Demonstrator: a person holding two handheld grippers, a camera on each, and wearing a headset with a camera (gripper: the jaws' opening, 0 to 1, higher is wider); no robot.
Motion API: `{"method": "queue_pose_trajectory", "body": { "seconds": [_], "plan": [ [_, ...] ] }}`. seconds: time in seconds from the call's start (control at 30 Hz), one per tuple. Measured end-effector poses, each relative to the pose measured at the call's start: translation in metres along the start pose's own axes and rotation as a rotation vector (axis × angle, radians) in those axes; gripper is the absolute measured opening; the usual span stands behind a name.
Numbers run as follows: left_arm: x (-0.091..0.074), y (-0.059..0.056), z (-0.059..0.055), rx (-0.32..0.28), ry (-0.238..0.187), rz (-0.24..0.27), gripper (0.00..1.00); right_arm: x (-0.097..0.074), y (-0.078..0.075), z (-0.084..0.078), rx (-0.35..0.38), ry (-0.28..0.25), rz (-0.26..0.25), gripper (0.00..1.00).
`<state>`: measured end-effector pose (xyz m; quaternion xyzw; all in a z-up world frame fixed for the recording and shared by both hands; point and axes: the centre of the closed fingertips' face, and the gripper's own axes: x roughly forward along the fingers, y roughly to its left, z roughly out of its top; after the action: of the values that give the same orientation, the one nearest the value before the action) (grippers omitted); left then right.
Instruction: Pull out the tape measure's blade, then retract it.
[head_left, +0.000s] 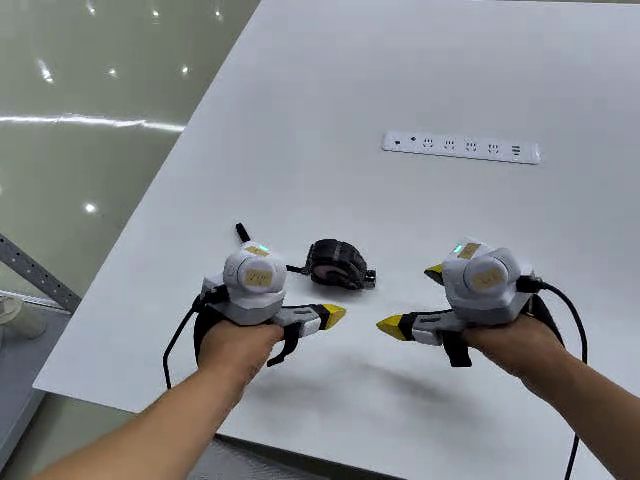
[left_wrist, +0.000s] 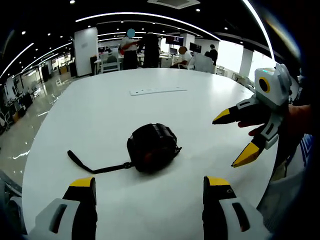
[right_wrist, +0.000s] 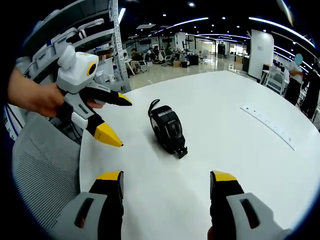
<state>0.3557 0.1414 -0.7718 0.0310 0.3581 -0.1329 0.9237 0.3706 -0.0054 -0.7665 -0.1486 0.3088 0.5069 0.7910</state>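
I had the left tool (left_wrist: 150, 182) and the right tool (right_wrist: 166, 176) released, jaws spread wide and grasping nothing. The tape (head_left: 338, 263) lay on the table (head_left: 330, 100) between them, its strap trailing left.

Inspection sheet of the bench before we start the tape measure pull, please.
Surface: white table, bare apart from the items below.
Job's things: black tape measure lying between the grippers, no blade drawn out; its strap lies flat on the table.
Clutter: white power strip further back, apart from the tape measure.
Grippers: left gripper open, empty; right gripper open, empty; neither touches the tape measure.
Cables: a black cable trails from the right gripper, another from the left gripper.
Surroundings: glossy floor beside the table; people in the office behind; metal shelving.
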Motion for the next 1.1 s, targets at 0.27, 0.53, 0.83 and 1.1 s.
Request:
{"method": "queue_pose_trajectory", "body": {
  "seconds": [0.27,0.53,0.83,1.1],
  "plan": [
    [-0.021,-0.006,-0.004,0.008,-0.008,-0.023,0.88,-0.030,0.013,-0.006,0.040,-0.024,-0.017,0.76],
    [-0.039,0.000,-0.006,-0.003,-0.029,-0.032,0.91,-0.059,0.022,-0.014,0.058,-0.037,-0.035,0.82],
    [-0.062,0.012,-0.016,-0.004,-0.033,-0.049,0.95,-0.088,0.031,-0.028,0.064,-0.026,-0.044,0.89],
    [-0.080,0.023,-0.030,0.019,-0.024,-0.068,0.96,-0.108,0.037,-0.042,0.063,-0.004,-0.034,0.95]
  ]
}}
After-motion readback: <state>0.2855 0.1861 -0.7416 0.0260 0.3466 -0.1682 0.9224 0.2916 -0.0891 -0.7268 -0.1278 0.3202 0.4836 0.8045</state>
